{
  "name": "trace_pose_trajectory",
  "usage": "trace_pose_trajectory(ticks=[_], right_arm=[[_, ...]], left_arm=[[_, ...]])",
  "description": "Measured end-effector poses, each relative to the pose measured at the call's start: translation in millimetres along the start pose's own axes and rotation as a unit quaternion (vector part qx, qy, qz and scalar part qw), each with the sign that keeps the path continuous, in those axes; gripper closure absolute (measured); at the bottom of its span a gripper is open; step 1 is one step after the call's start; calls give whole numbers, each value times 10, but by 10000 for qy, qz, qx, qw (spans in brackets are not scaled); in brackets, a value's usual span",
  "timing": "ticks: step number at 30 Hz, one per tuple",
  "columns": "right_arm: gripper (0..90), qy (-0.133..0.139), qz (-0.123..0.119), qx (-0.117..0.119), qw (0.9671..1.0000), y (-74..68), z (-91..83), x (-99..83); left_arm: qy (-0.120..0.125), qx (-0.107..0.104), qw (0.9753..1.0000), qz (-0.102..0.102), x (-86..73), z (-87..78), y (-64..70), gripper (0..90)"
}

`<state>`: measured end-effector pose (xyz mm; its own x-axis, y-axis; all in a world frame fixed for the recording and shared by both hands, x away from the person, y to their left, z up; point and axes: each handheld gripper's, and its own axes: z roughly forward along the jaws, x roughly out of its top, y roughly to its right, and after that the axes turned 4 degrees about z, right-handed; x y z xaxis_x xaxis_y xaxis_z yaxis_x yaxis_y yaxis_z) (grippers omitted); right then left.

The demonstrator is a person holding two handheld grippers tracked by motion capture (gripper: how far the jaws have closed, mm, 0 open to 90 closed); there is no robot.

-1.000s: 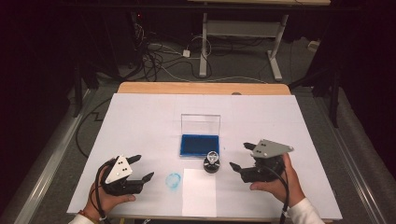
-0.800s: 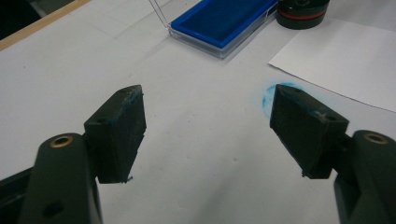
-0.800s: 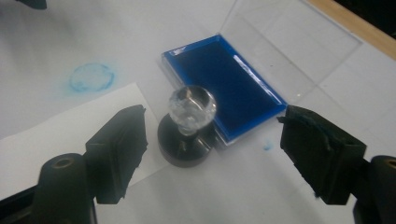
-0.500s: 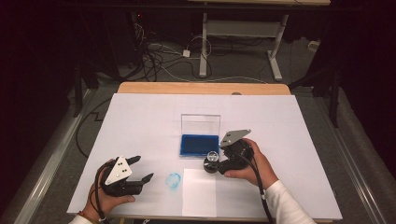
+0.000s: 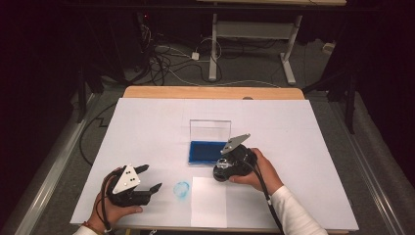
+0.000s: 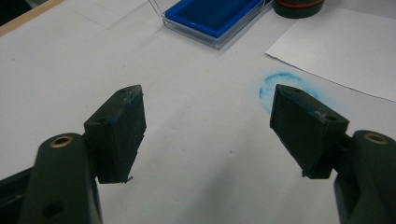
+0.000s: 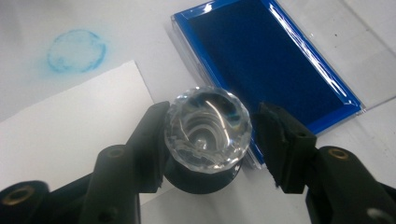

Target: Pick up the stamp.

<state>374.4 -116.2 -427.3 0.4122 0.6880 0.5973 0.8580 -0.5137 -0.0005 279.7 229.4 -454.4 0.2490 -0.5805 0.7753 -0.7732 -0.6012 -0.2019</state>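
A stamp with a clear faceted knob (image 7: 208, 130) and a black base stands at the near right corner of the blue ink pad (image 5: 205, 152), just beyond a white paper sheet (image 5: 209, 200). My right gripper (image 7: 210, 112) is open, one jaw on each side of the knob. Its left pad touches the knob and a thin gap shows at the right pad. In the high view the right gripper (image 5: 222, 171) covers the stamp. My left gripper (image 5: 151, 177) rests open at the near left with nothing between its fingers, just left of a round blue ink mark (image 5: 181, 189).
The ink pad (image 7: 266, 60) lies in a clear case with its lid (image 5: 209, 129) standing upright behind it. White sheeting (image 5: 147, 122) covers the table, and a strip of wood (image 5: 210, 92) shows at the far edge. The paper (image 7: 70, 135) lies near the front edge.
My right gripper has moved left from the table's right side to the stamp, and its jaws now stand around the knob. The left gripper has stayed still.
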Motion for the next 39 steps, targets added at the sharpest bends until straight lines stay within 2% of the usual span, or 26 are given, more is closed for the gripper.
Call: trace_pose_trajectory(ticks=[8,21,39], right_arm=[[561,95,-87,-44,9999,-38,-29,11],[567,112,-206,-65,9997,-70,-67,6],[568,158,-328,-95,9993,-134,-220,-26]], left_arm=[[-38,-40,10000,27,1,17,10,260],[-70,-62,9999,58,3,19,13,260],[-51,-66,9999,86,2,9,14,260]])
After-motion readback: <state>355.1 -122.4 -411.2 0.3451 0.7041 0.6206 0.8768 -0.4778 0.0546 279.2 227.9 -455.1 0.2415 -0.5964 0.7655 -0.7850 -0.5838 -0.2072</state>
